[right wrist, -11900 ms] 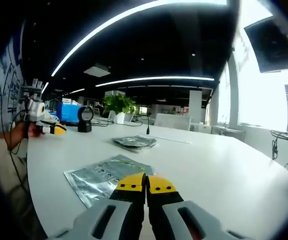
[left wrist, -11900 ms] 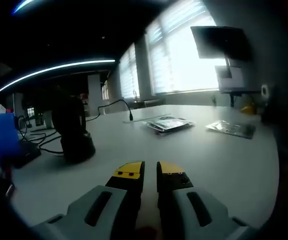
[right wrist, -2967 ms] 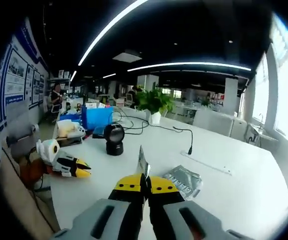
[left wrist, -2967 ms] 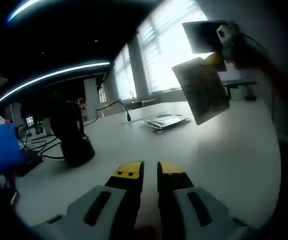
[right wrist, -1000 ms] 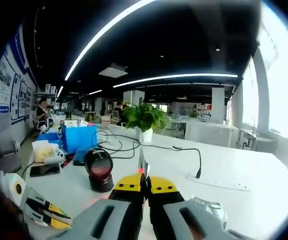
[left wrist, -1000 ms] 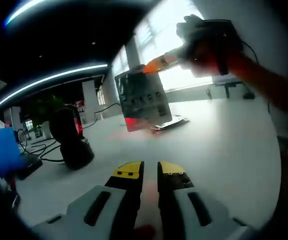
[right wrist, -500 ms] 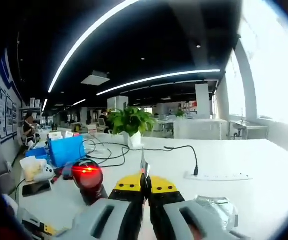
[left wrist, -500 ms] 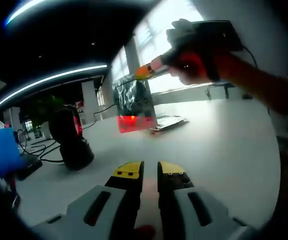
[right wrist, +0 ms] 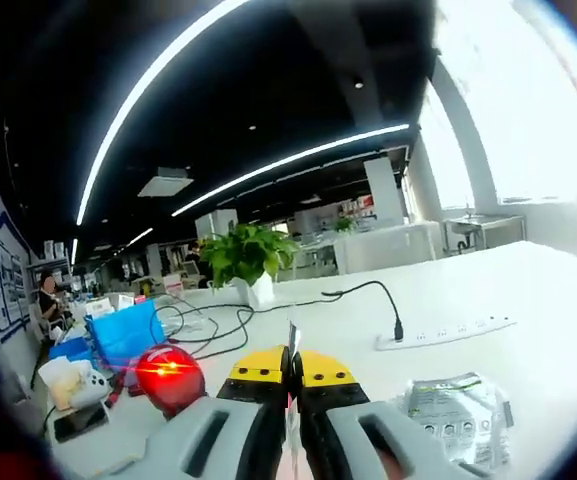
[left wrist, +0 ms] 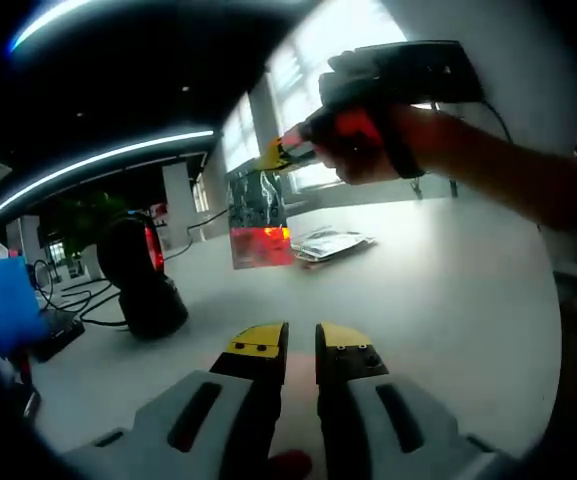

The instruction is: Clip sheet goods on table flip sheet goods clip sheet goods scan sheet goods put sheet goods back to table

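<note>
A silvery sheet pouch [left wrist: 258, 215] hangs in the air, its lower part lit red. My right gripper [left wrist: 278, 156], held by a hand, is shut on the pouch's top edge. In the right gripper view the pouch shows edge-on as a thin strip [right wrist: 292, 345] between the closed yellow tips of the right gripper [right wrist: 292, 372]. The black scanner [left wrist: 144, 278] stands on the white table [left wrist: 438, 290] left of the pouch, and its window glows red [right wrist: 171, 372]. My left gripper [left wrist: 302, 342] rests low over the table, shut with a narrow slit and nothing in it.
More pouches [left wrist: 328, 243] lie on the table behind the held one, also seen as a stack [right wrist: 458, 408]. A power strip [right wrist: 438, 333] with its cable, a potted plant [right wrist: 243, 258], a blue box [right wrist: 126, 332] and cables sit further back. Bright windows line one side.
The right gripper has carried the pouch from the table up in front of the scanner and turned it more edge-on. The scanner's red light came on and falls on the pouch. The left gripper stayed put.
</note>
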Demonstrator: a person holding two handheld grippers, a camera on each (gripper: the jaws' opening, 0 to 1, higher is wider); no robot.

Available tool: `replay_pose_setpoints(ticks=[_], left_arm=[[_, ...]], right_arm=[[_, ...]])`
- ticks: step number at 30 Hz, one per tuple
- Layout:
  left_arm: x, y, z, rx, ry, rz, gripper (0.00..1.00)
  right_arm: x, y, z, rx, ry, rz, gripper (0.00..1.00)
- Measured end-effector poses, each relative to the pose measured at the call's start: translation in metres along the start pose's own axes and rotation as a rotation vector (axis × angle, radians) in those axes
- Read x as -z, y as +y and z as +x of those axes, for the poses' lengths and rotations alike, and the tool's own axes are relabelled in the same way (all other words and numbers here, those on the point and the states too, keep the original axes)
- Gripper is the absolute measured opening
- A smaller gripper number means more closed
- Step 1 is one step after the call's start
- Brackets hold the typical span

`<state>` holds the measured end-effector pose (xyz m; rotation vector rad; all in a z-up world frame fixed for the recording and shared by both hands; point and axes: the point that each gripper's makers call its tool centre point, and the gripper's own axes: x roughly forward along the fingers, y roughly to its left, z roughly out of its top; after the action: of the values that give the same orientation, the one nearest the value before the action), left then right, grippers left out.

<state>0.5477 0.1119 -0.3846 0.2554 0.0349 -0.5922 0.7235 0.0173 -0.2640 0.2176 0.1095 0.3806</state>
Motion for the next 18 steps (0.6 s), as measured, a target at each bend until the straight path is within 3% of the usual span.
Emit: replay_pose_setpoints(ticks=[12,18], left_arm=[[-0.0008,-0.0013,-0.0002,0.003,-0.002,0.006,0.04],[-0.0006,-0.0010,-0.0003,0.002,-0.001,0.008,0.04]], right_arm=[[-0.0012,0.0061,0.0003,0.003,-0.010,-0.011,0.00],[-0.0033,0.0051,-0.0003,-0.002,-0.004,-0.070,0.00]])
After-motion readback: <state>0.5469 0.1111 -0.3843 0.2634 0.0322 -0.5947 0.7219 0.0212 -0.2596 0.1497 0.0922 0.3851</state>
